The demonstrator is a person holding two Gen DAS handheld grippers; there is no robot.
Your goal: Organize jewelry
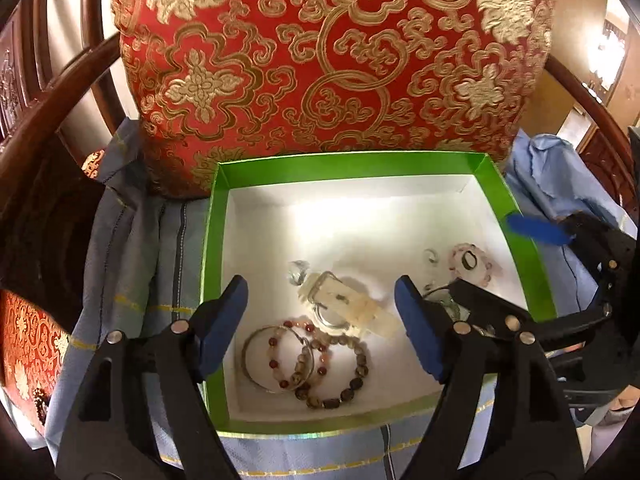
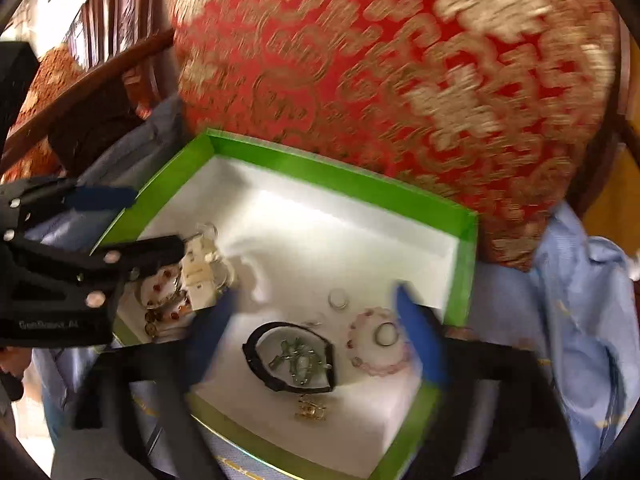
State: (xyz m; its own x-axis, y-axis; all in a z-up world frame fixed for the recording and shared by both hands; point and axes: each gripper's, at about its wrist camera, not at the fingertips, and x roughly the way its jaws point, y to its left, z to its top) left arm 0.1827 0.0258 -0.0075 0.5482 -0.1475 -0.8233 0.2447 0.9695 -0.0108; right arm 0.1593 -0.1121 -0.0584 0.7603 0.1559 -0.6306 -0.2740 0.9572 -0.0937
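I see the cushion (image 1: 332, 52) behind the box (image 1: 352, 164), whose floor holds the jewelry: bracelets (image 1: 316, 364) near the front edge, a pink ring of beads (image 2: 376, 340) toward the right wall. Both my left gripper (image 1: 320, 328) and right gripper (image 2: 316, 332) hang wide and empty over it. I judge I'm choosing a piece; next comes a careful pinch on one strand.

Box (image 1: 210, 264): glossy green card walls, matt white paper lining. Cushion (image 1: 320, 60): red/gold woven brocade, slight sheen. Cloth (image 1: 132, 280): matt blue fabric. Bracelets (image 1: 332, 376): polished beads. Bangle (image 1: 250, 354): shiny metal. Gripper pads (image 1: 222, 328): matt blue, black plastic arms.
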